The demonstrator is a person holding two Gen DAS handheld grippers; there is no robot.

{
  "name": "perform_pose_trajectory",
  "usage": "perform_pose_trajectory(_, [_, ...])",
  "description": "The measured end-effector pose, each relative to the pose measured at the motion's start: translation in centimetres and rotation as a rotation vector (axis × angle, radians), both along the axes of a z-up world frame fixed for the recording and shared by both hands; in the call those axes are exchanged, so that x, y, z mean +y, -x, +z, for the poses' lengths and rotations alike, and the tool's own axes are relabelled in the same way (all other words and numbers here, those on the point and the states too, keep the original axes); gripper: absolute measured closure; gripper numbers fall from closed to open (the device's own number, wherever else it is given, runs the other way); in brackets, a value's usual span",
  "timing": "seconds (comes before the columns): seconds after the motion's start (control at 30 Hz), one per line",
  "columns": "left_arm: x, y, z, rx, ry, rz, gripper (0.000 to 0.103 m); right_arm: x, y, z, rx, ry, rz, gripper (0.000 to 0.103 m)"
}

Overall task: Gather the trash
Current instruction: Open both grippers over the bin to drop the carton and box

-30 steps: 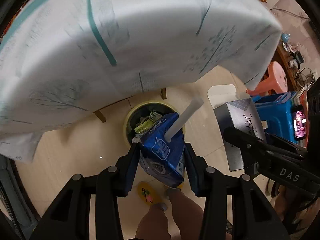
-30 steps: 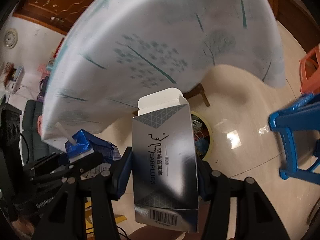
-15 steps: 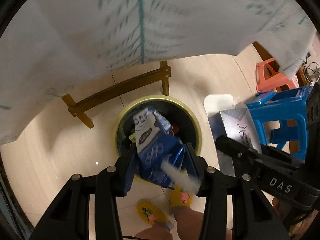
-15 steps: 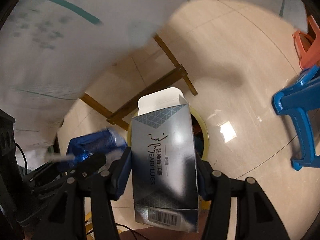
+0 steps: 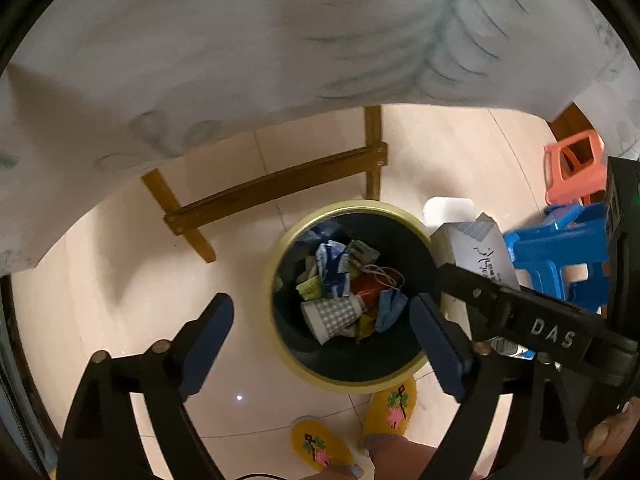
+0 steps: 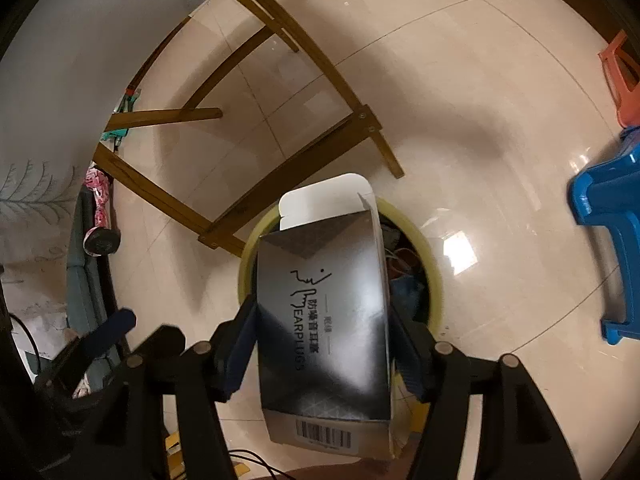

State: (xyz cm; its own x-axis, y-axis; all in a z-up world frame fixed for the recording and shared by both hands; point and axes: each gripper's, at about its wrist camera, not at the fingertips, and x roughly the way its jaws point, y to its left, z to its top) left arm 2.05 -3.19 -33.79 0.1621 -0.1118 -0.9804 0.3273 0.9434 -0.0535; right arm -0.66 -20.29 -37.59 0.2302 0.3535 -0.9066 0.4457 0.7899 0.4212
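Bin (image 6: 434, 276) interior mostly behind earplug box (image 6: 324, 320)

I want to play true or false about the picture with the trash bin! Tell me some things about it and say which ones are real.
1. The trash bin has a yellow rim. True.
2. The left gripper is squeezing a blue carton. False: nothing is between its jaws, which are opening above the bin.
3. The earplugs box sits between the right gripper's jaws. True: those jaws are opening too.
4. The bin is empty. False: it holds wrappers, a checked paper cup and other trash.
5. The stool beside the bin is green. False: it is blue, with an orange one behind it.
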Motion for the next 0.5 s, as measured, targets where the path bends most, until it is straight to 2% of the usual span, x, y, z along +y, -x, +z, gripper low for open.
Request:
perform_pose_trajectory(0.2, [1.9,0.5,0.9,-0.019,0.016,0.042,0.006,0.9,0.0,1.3,-0.068,-0.007,0.010,0.032])
perform_pose_trajectory(0.5, [2.9,1.8,3.4,-0.023,0.052,0.084,0.005,0.9,1.5,5.1,-0.137,0.015,0.007,0.031])
